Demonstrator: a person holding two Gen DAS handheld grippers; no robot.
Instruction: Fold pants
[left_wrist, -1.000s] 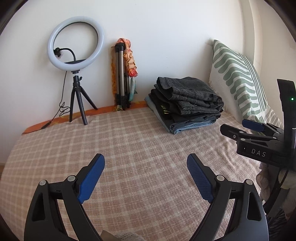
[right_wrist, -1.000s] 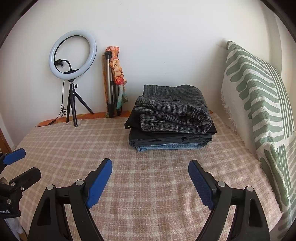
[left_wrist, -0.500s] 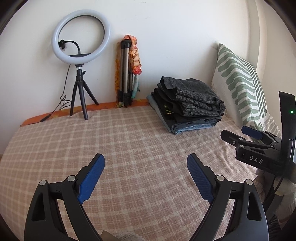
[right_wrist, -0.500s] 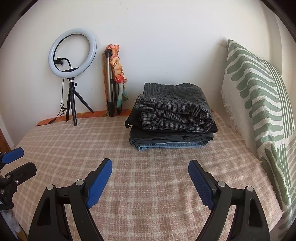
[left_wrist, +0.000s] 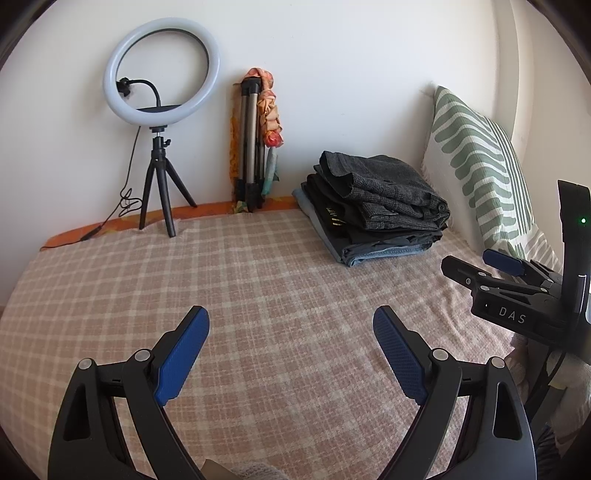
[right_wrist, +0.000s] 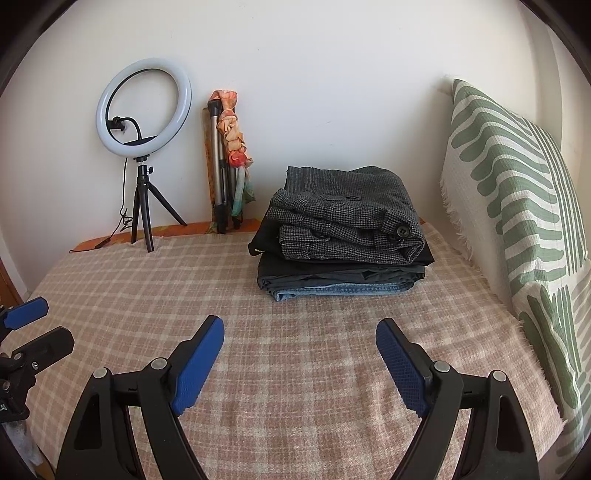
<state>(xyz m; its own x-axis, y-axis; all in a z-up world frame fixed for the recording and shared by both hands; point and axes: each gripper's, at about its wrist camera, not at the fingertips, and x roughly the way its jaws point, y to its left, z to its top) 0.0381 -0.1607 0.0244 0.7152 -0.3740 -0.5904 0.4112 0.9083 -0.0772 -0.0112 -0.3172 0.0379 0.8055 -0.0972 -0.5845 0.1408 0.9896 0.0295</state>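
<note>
A stack of folded pants (left_wrist: 376, 210) (right_wrist: 343, 232) lies at the back right of the bed, grey houndstooth pair on top, black and blue denim pairs beneath. My left gripper (left_wrist: 291, 332) is open and empty, held above the plaid blanket (left_wrist: 258, 288). My right gripper (right_wrist: 299, 339) is open and empty above the blanket (right_wrist: 295, 314), in front of the stack. The right gripper also shows at the right edge of the left wrist view (left_wrist: 491, 266); the left gripper shows at the left edge of the right wrist view (right_wrist: 33, 328).
A ring light on a small tripod (left_wrist: 162, 110) (right_wrist: 144, 122) stands at the back left by the wall. A folded tripod with an orange cloth (left_wrist: 255, 136) (right_wrist: 225, 158) leans on the wall. A green-striped pillow (left_wrist: 480, 166) (right_wrist: 517, 206) stands along the right side.
The left wrist view has swung leftward and tilted slightly, so the stack and ring light sit further right and lower. The right gripper barely moved. Both stay open.
</note>
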